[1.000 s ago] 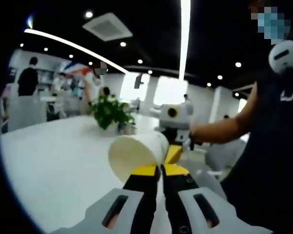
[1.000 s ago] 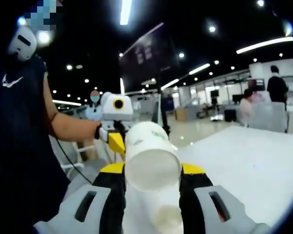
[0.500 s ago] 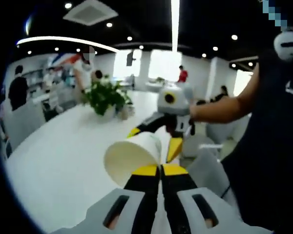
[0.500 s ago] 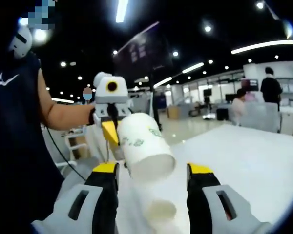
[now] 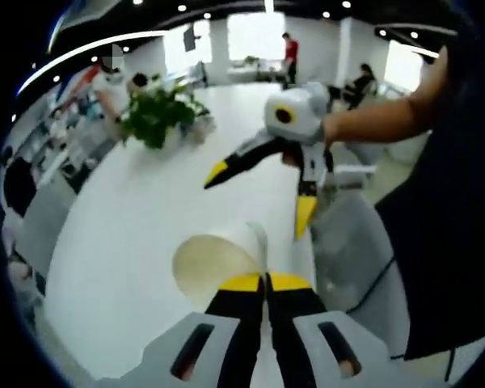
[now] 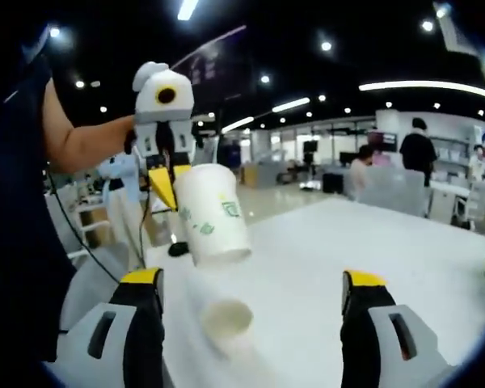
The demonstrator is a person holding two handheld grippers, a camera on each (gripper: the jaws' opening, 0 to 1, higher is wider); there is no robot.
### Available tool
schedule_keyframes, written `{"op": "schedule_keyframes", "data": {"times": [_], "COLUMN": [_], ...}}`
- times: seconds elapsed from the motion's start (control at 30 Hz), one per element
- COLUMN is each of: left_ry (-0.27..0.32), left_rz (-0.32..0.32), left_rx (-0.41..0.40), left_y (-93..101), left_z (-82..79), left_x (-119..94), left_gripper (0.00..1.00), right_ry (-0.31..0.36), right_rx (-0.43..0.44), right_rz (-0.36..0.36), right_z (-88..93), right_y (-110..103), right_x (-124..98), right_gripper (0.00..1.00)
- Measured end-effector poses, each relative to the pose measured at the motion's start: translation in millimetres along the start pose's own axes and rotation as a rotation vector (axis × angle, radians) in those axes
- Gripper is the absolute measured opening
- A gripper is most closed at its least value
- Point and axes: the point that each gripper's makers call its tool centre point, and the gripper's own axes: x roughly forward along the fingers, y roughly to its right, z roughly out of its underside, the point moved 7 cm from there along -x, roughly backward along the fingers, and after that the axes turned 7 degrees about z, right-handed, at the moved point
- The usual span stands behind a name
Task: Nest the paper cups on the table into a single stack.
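Left tongs [image 5: 264, 279]: clamped on rim of lifted cup [image 6: 211, 212].
Right tongs [image 6: 255, 279]: spread wide, empty.
Second cup [image 6: 227, 324]: on table [image 6: 307, 267], between right tongs' jaws.
Risk: thin rim pinch could slip while nesting.

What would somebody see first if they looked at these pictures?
In the right gripper view, a white paper cup with green marks hangs in the air, pinched by the left tool above a white table. A second cup stands on the table below it, between the wide open jaws of the right tool. In the left gripper view, a green plant sits at the table's far end.
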Motion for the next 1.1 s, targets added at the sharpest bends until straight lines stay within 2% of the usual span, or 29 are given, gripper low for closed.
{"op": "schedule_keyframes", "data": {"times": [0.17,0.2,0.33,0.43,0.53,0.73,0.83,0.87,0.93,1.1], "left_ry": [-0.130,-0.181,-0.298,-0.411,-0.491,-0.557,-0.591,-0.603,-0.605,-0.606], "left_rz": [0.004,0.013,0.058,0.071,0.062,0.045,0.036,0.031,0.016,0.012], "left_rx": [0.059,0.075,0.092,0.129,0.121,0.075,0.060,0.048,0.040,0.020], "left_y": [-5.1,-6.2,-4.1,-3.6,-6.1,-10.4,-12.0,-13.1,-15.4,-14.1], "left_z": [-8.9,-9.5,-15.9,-20.6,-22.8,-28.4,-28.6,-28.7,-29.5,-29.4], "left_x": [5,7,13,19,23,23,24,24,25,26], "left_gripper": [0.00,0.00,0.00,0.00,0.00,0.00,0.00,0.00,0.00,0.00], "right_ry": [-0.019,-0.026,-0.047,-0.054,-0.056,-0.064,-0.046,-0.060,-0.084,-0.083], "right_rx": [0.001,-0.004,0.008,0.017,0.032,0.025,0.037,0.028,0.017,0.024], "right_rz": [0.025,0.030,0.045,0.059,0.071,0.094,0.097,0.107,0.117,0.116], "right_z": [8.6,10.7,16.9,22.0,25.1,28.0,27.7,30.2,34.9,37.0], "right_y": [2,1,4,6,7,11,13,15,17,17], "right_x": [-5,-7,-13,-17,-20,-28,-34,-36,-39,-44], "right_gripper": [0.99,1.00,1.00,1.00,1.00,1.00,1.00,1.00,1.00,1.00]}}
